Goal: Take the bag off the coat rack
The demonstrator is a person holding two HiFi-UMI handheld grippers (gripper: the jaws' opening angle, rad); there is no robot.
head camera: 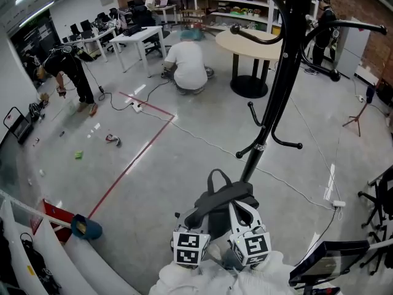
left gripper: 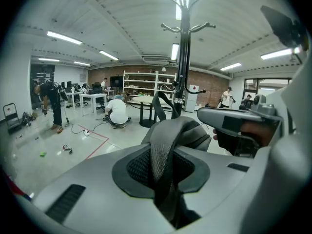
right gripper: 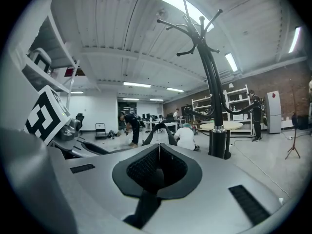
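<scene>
A dark grey bag [head camera: 222,203] hangs between my two grippers, close in front of the black coat rack's pole [head camera: 274,94]. Its carry loop [head camera: 218,180] sticks up free, and I see no hook through it. My left gripper [head camera: 195,219] is shut on a grey mesh-edged strap [left gripper: 165,145] of the bag, seen in the left gripper view between the pads [left gripper: 141,168]. My right gripper [head camera: 243,212] is shut on a dark strap [right gripper: 146,199] that runs down from its closed pads [right gripper: 170,172]. The rack [right gripper: 210,82] rises to the right in the right gripper view, with its curved hooks [head camera: 270,141] bare.
A person crouches [head camera: 187,66] on the floor beyond, beside a round table [head camera: 255,45]. Another person bends over [head camera: 70,72] at the left. A red tape line [head camera: 132,165] and cables [head camera: 295,186] cross the floor. A dark case [head camera: 328,260] and a chair [head camera: 381,204] stand at the right.
</scene>
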